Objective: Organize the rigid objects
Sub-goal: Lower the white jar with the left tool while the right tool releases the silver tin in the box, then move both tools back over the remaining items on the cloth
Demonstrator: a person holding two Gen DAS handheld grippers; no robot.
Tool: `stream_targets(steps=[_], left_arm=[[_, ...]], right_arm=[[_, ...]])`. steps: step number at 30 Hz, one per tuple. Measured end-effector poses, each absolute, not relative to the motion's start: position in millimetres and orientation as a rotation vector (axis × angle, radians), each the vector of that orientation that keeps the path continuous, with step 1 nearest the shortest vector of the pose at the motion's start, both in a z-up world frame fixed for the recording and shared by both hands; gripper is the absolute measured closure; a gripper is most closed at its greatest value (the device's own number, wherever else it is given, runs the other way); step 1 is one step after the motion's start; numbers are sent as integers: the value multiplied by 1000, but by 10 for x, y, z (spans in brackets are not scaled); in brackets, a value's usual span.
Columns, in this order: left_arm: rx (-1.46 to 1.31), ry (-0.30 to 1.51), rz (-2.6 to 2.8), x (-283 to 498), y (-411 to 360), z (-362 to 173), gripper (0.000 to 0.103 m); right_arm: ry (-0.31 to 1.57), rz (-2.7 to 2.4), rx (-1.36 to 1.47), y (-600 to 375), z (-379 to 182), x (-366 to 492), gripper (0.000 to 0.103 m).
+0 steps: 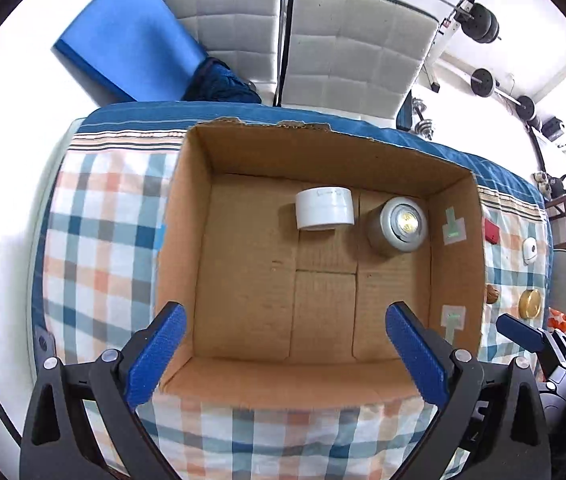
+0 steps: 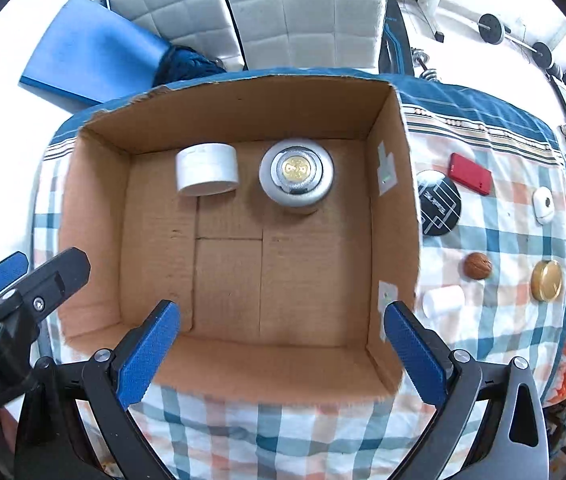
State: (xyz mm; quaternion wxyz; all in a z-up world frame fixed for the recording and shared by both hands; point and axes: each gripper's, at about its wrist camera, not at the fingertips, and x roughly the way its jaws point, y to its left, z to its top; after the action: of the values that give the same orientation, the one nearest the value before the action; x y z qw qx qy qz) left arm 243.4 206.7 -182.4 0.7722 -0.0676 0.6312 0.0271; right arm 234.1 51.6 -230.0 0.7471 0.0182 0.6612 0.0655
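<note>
Right wrist: right claw (image 2: 281, 346) released, empty, over box (image 2: 243, 364) near rim.
Left claw (image 1: 285, 350): released, empty.
Boxed: jar (image 2: 207, 174), puck light (image 2: 296, 174), ahead.
Waiting: walnut (image 2: 478, 266), right, likely next.

Left gripper (image 1: 285, 354) fingers spread wide and holding nothing, right gripper (image 2: 283, 354) likewise, side by side

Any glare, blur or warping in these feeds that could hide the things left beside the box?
Left wrist view: fisheye bends the cardboard box, whose right wall hides part of the walnut; background blown out white. Right wrist view: same curvature, sharp, walnut and gold tin evenly lit; small glint on the puck light.
</note>
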Motion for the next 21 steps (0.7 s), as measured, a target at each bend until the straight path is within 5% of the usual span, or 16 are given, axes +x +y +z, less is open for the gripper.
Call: stream_targets(steps=[21], left_arm=[[-113,1259,-19,2024,1026,-1069,1]], right_arm=[[1378,233,149,-436,-1580,1775,0]])
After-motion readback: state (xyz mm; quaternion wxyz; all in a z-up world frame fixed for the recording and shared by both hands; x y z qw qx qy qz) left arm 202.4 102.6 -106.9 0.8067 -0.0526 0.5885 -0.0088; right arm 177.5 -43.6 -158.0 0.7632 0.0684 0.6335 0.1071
